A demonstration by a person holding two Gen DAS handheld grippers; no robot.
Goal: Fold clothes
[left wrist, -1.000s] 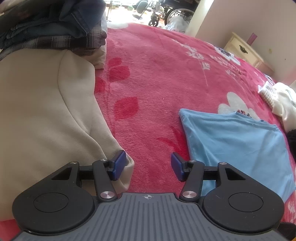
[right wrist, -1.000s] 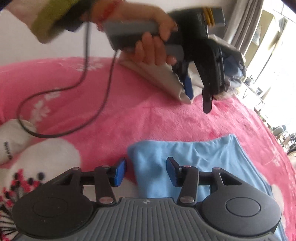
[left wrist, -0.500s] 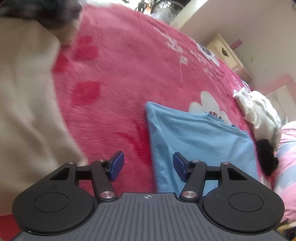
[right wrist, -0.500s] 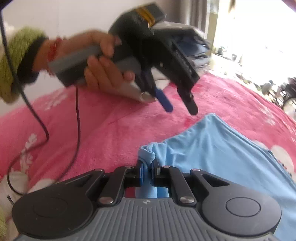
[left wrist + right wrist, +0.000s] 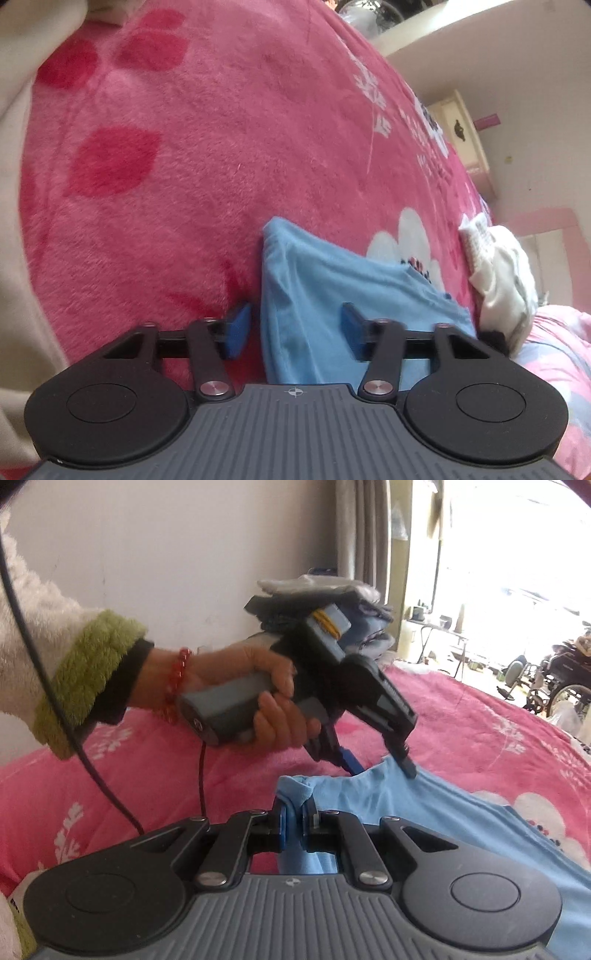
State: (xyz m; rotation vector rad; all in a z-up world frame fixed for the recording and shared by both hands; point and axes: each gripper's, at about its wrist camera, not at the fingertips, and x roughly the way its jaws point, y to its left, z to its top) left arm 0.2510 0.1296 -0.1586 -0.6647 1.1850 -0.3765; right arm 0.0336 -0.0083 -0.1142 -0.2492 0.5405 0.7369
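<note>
**Two hand-held grippers working one edge of a blue garment**

The blue garment is lying spread on the pink floral blanket that covers the bed, with one edge facing the person. The right hand-held gripper is pinching a corner of that edge, its pads pressed together with a nub of cloth bunching up above them, so the corner is lifting slightly off the blanket. The left hand-held gripper is hovering with its pads spread wide on either side of the garment's other corner along the same edge; the cloth is passing between them without being clamped. Taking both corners of one edge would likely let the person carry it over evenly for a fold.

In the right wrist view, the person's left hand is tilting its tool down toward the cloth. A stack of folded clothes is sitting at the far end, a beige garment is lying at the far left, and white cloth is bunching at the right.
</note>
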